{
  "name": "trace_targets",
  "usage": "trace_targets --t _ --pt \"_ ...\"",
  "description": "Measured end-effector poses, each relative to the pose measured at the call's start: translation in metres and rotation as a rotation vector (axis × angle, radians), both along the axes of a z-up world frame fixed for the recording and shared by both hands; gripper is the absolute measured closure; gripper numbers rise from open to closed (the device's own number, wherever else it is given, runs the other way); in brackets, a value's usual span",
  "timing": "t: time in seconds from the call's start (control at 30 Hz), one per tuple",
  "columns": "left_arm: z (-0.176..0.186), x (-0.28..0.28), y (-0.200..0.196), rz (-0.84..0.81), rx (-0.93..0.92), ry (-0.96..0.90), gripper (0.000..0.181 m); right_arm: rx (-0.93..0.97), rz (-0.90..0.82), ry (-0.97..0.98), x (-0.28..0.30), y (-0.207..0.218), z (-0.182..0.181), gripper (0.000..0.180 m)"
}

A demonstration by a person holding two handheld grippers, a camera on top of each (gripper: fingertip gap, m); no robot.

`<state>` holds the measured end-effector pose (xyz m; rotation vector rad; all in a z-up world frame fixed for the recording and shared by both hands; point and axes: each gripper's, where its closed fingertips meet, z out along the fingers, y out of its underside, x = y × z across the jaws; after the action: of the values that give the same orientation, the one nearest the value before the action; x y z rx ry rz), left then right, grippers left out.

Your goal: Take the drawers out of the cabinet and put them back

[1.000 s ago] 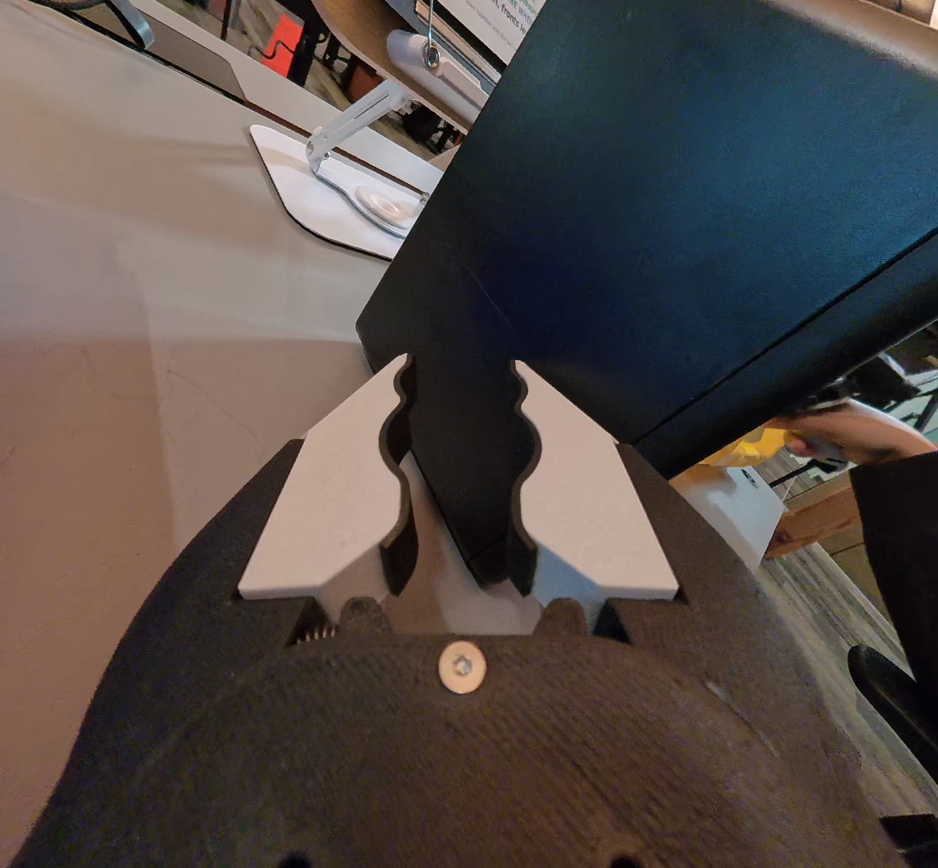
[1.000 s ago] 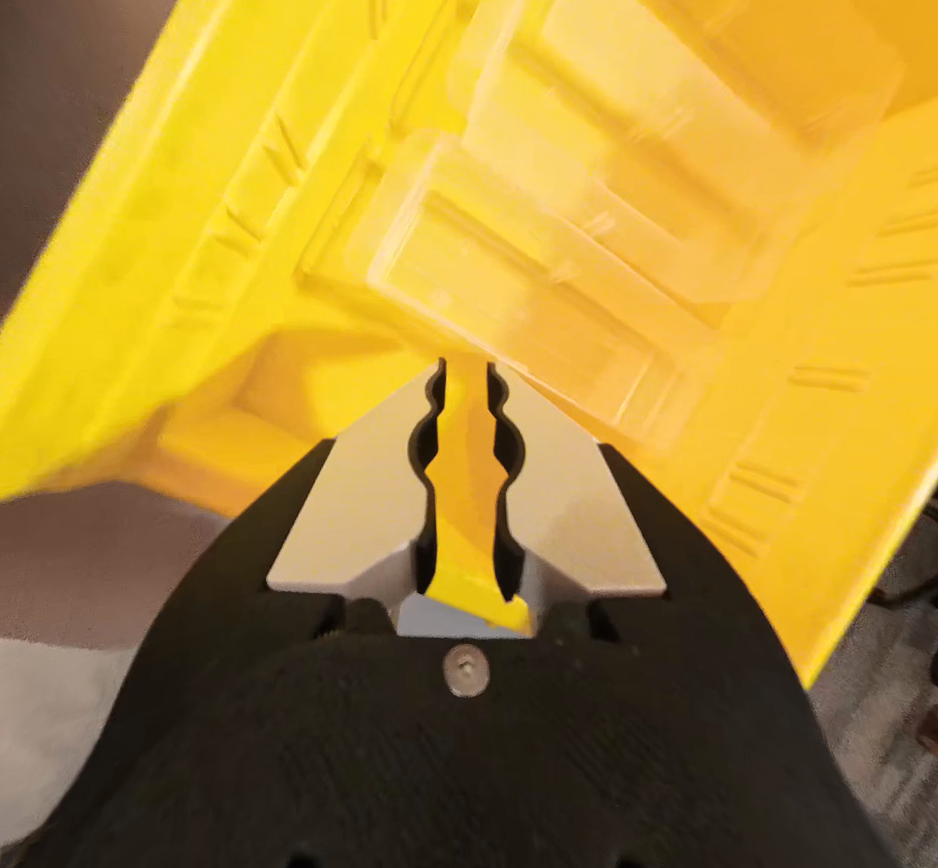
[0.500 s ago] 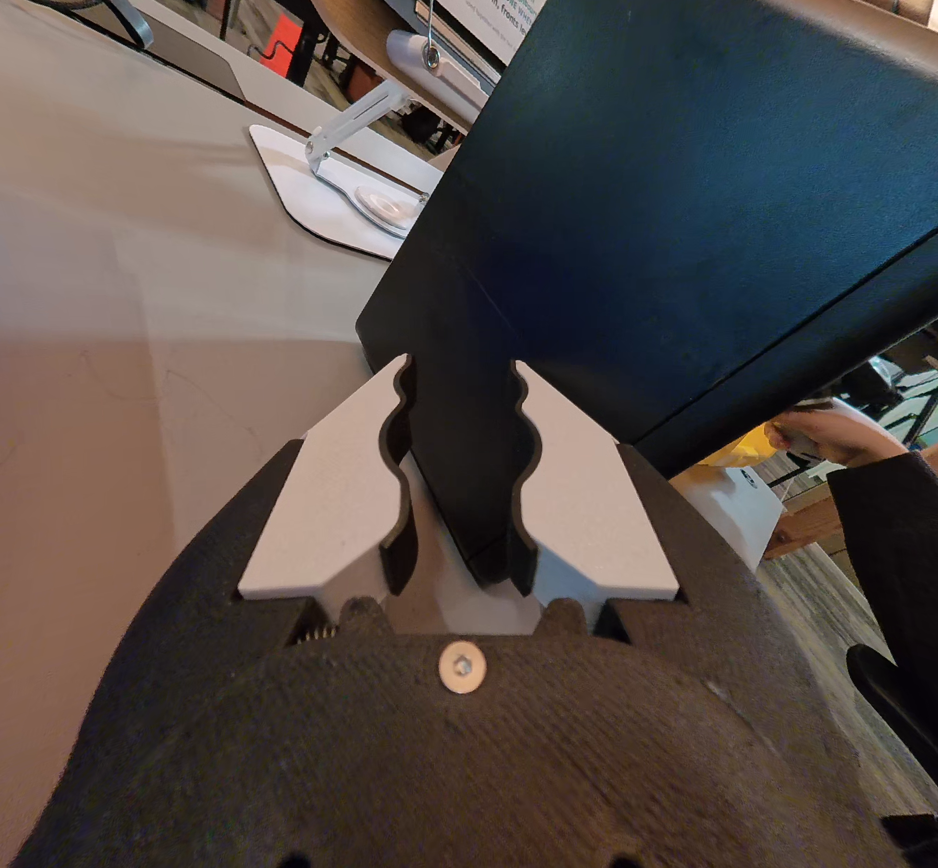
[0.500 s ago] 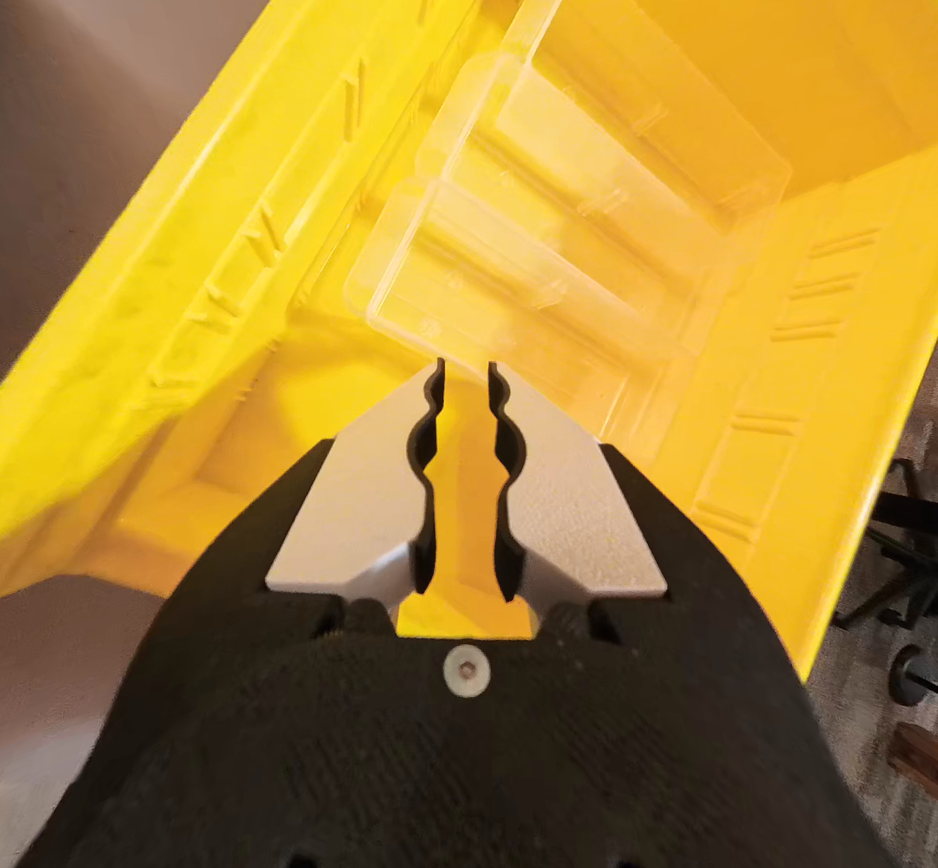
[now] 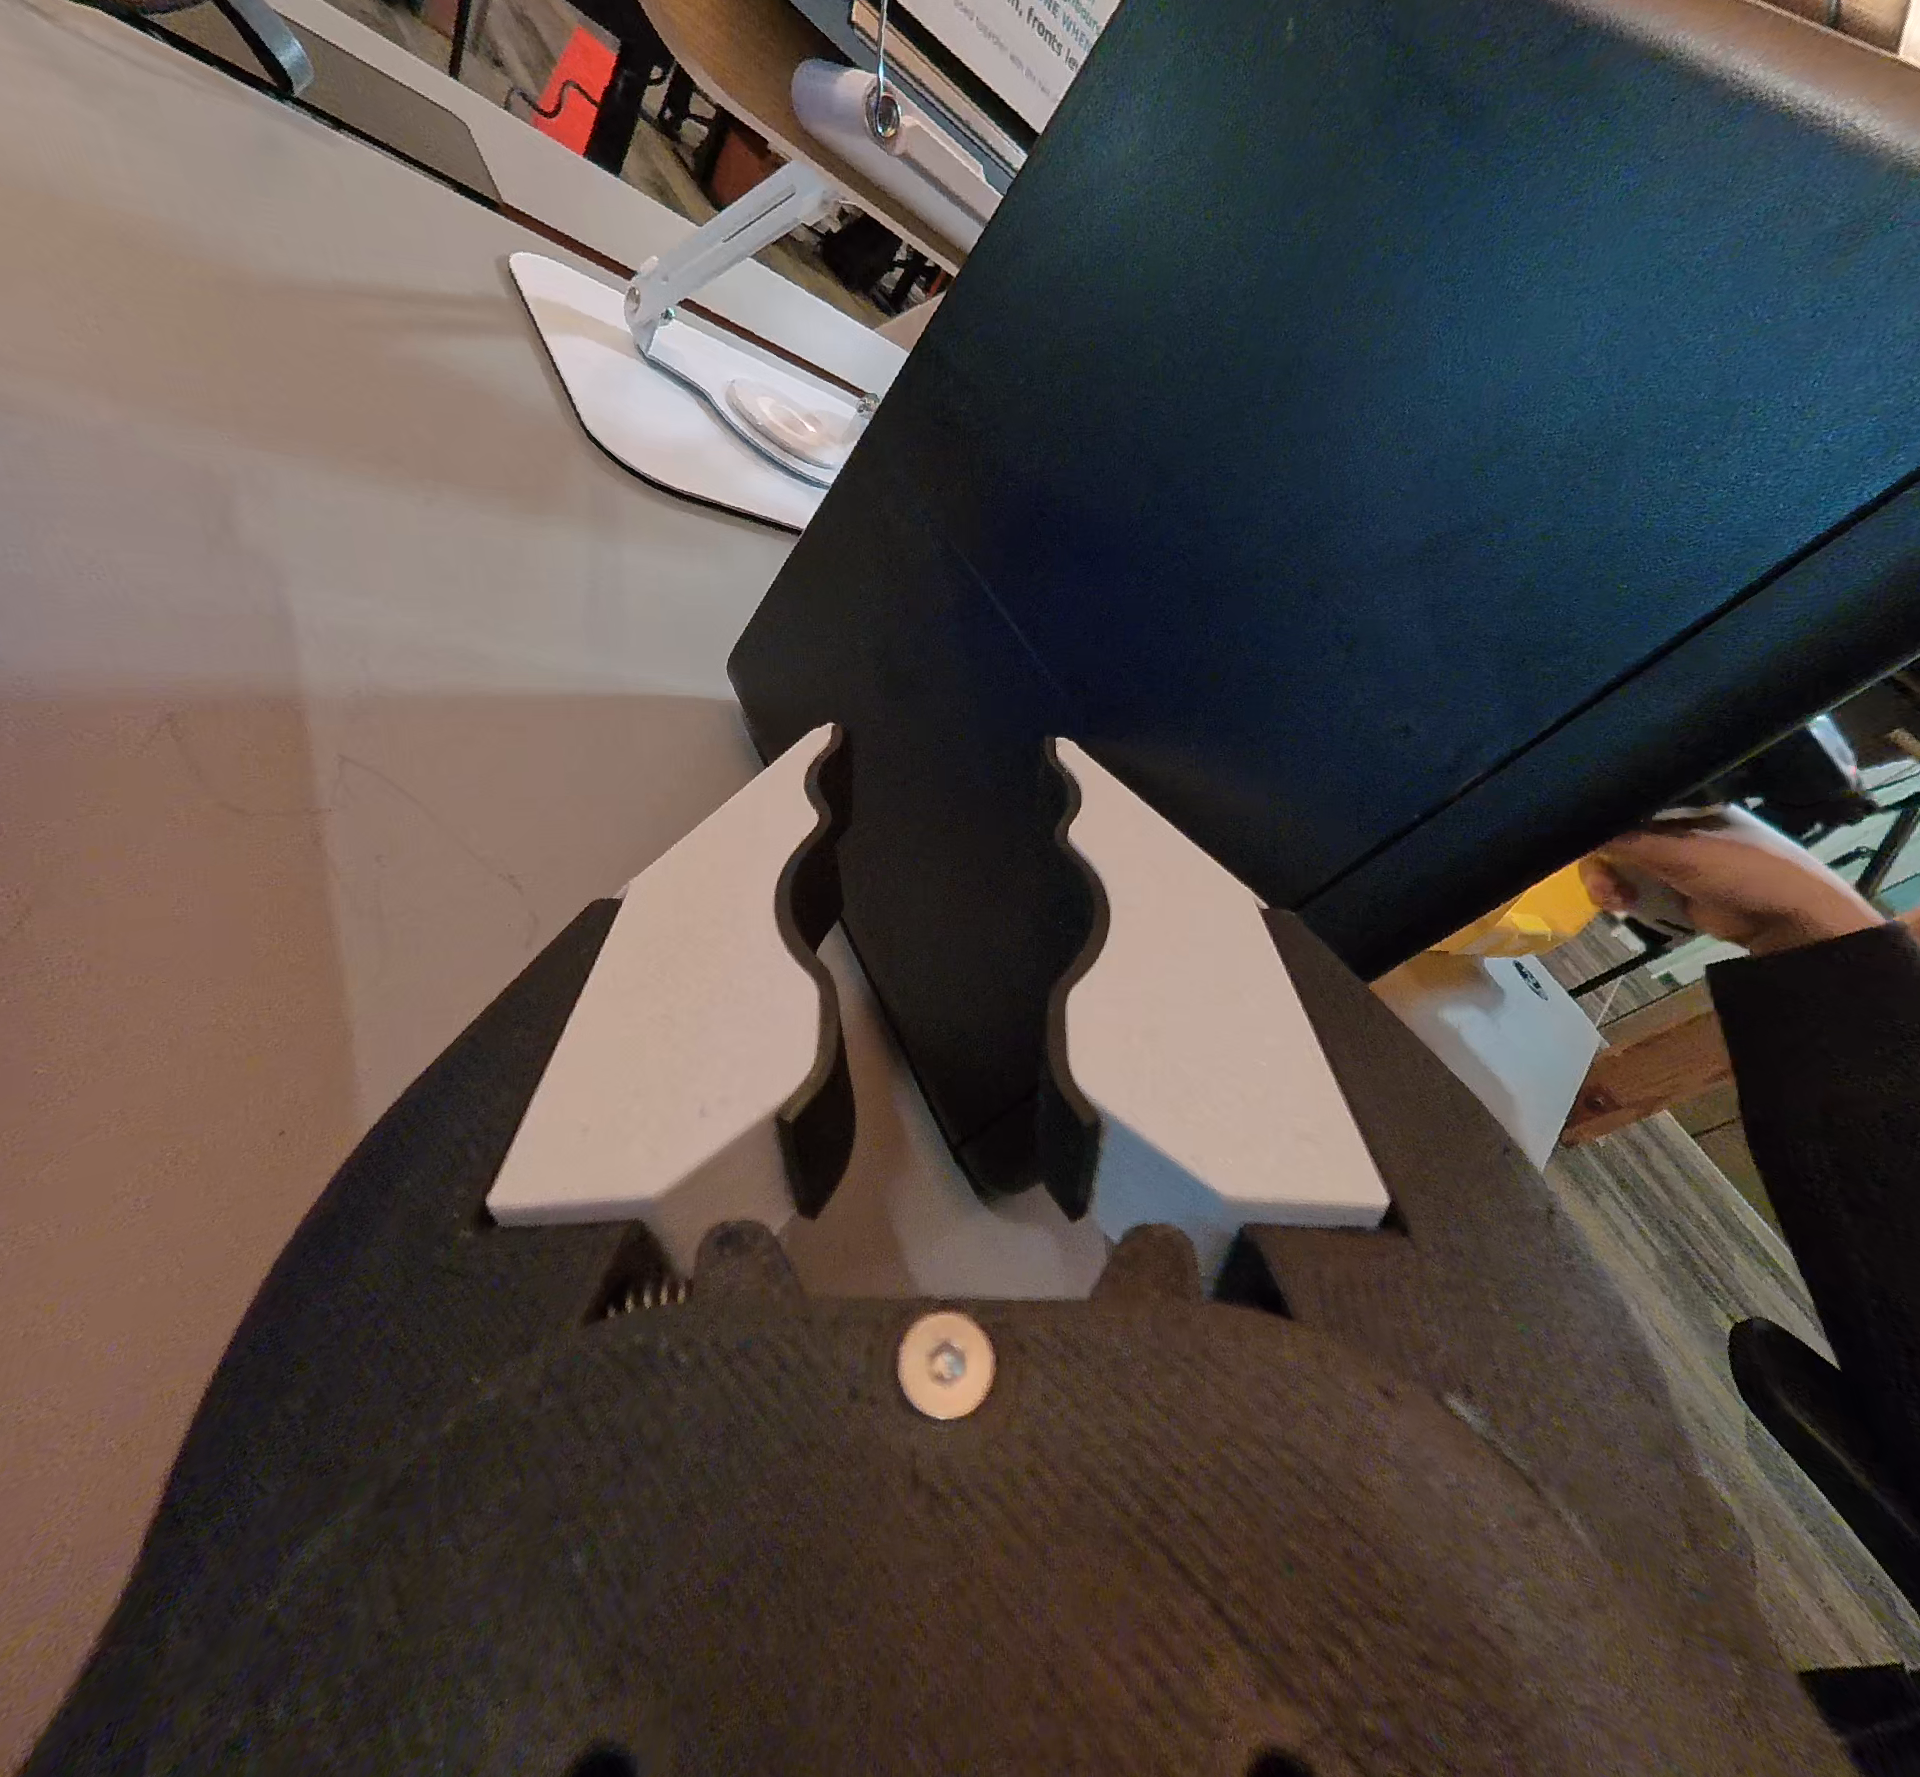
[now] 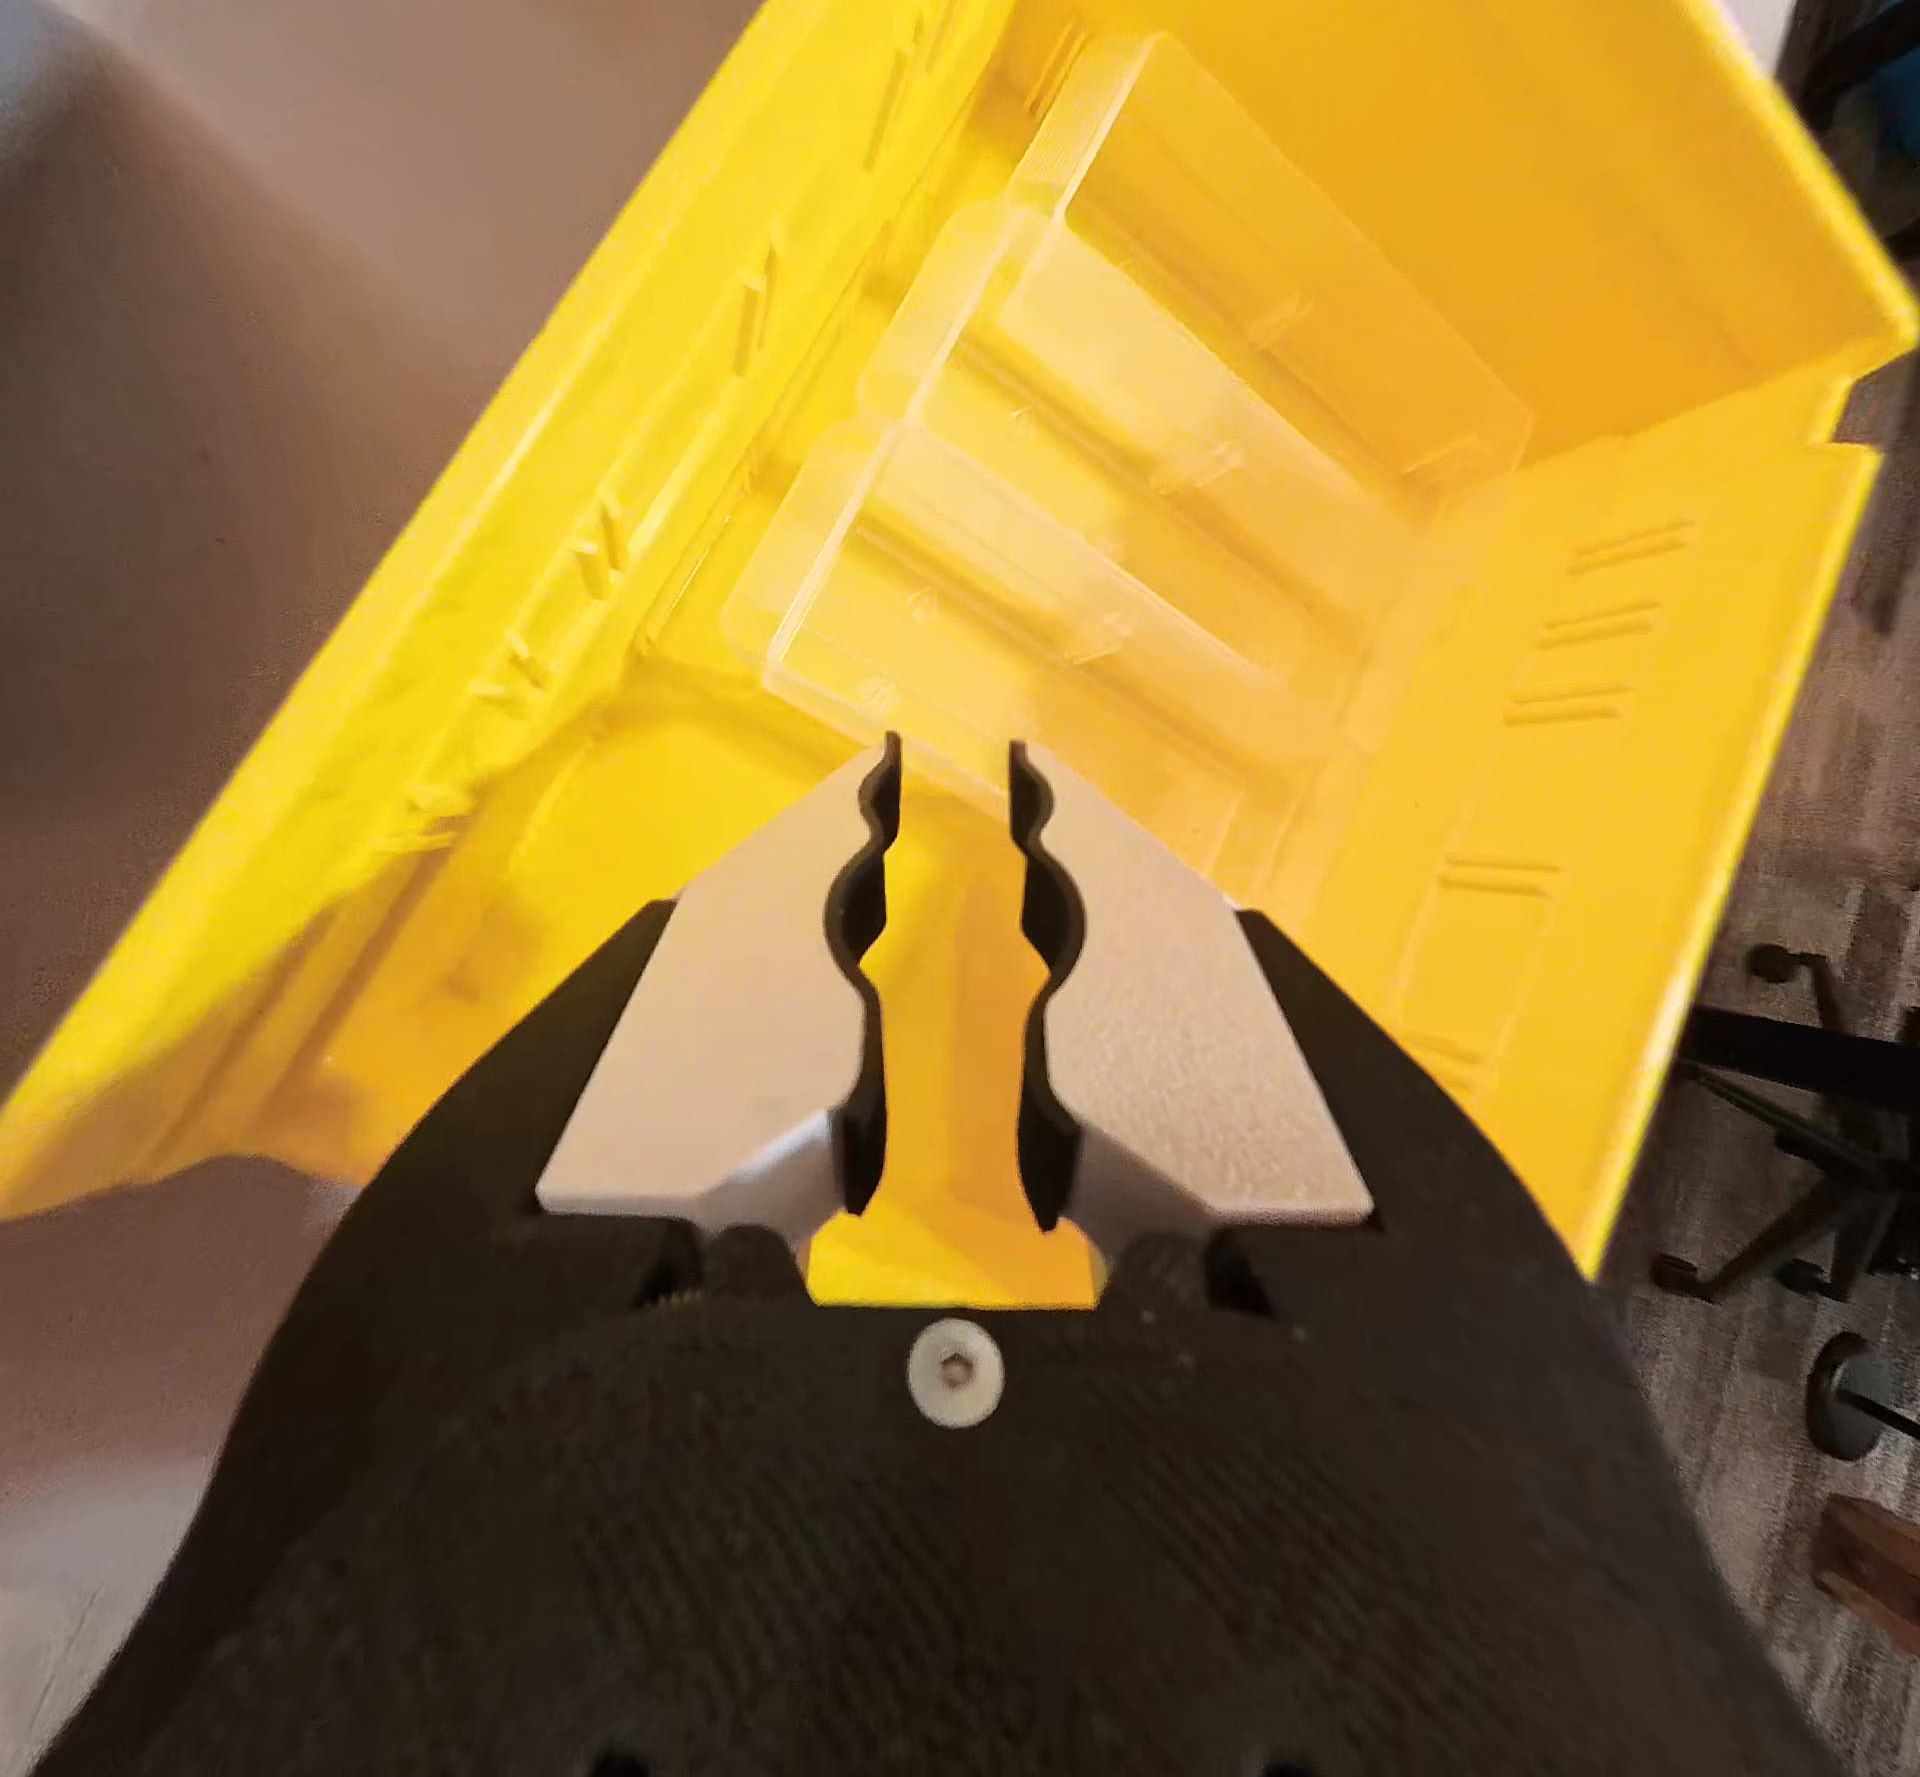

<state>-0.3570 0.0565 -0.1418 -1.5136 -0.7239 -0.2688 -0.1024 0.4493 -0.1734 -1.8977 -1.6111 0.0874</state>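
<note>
My left gripper (image 5: 943,740) is shut on the near lower edge of the black cabinet (image 5: 1403,428), which fills the upper right of the left wrist view and looks tilted. My right gripper (image 6: 952,742) is shut on the front lip (image 6: 951,1052) of a yellow drawer (image 6: 1507,117), held in the air at a slant. Three clear plastic inserts (image 6: 1091,501) lie inside the drawer. In the left wrist view a bit of the yellow drawer (image 5: 1527,917) and a hand (image 5: 1704,880) show below the cabinet's right side.
The beige table (image 5: 260,584) spreads to the left of the cabinet. A white stand with a flat base (image 5: 665,397) sits behind the cabinet's left corner. A sign board hangs beyond it. Grey floor and a chair base (image 6: 1818,1104) lie to the drawer's right.
The right gripper has moved with the yellow drawer: more of the drawer and its far wall now show, and the inserts sit farther off. The left gripper and cabinet have stayed put.
</note>
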Motion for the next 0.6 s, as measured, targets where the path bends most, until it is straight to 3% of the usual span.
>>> trace_targets --t 0.1,0.2,0.4,0.5,0.6 --pt "0.0 0.0 0.0 -0.001 0.0 -0.003 0.149 0.063 -0.012 0.052 0.0 0.001 0.03 0.158" --pt "0.0 0.0 0.0 -0.001 -0.001 -0.004 0.149 0.184 -0.006 0.149 -0.003 -0.007 0.083 0.155" --pt "0.0 -0.002 -0.002 0.008 0.013 -0.015 0.149 0.393 0.017 0.493 -0.011 -0.066 0.188 0.158" --pt "0.0 -0.002 -0.002 0.007 0.017 -0.023 0.149 0.452 0.078 0.704 -0.015 -0.109 0.202 0.154" --pt "0.0 -0.002 -0.002 0.005 0.018 -0.023 0.149 0.488 0.235 0.837 -0.02 -0.169 0.183 0.171"
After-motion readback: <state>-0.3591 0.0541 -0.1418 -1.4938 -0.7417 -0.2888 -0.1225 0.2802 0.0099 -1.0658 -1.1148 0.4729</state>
